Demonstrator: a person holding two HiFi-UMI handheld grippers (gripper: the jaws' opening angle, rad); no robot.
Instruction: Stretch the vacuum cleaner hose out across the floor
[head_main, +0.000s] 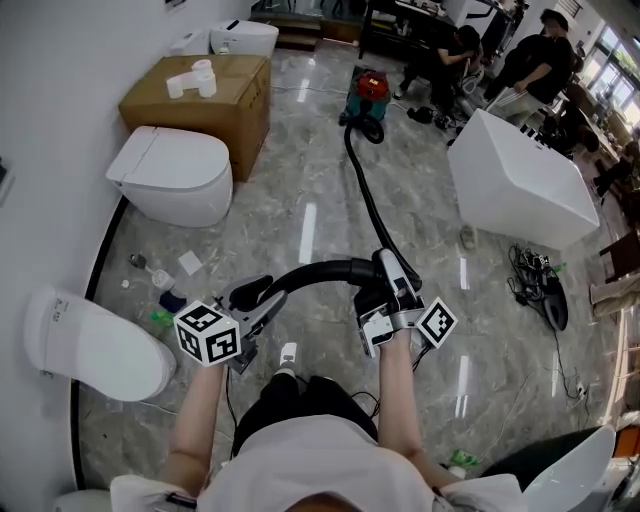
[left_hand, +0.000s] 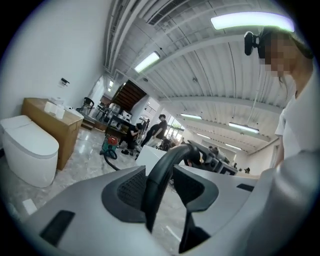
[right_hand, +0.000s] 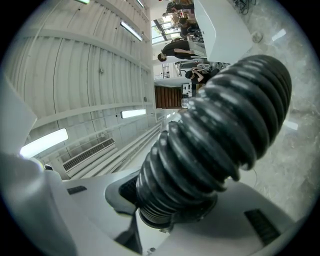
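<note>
Left gripper (head_main: 262, 296) is clamping the smooth curved end of your vacuum hose (head_main: 366, 192); right gripper (head_main: 386, 266) is gripping the ribbed section, both half-closed.

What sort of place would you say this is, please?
Probably a bathroom-fixtures showroom or workshop: toilets stand loose along the wall, a white bathtub sits out on the polished floor, and people are busy at the far end.
</note>
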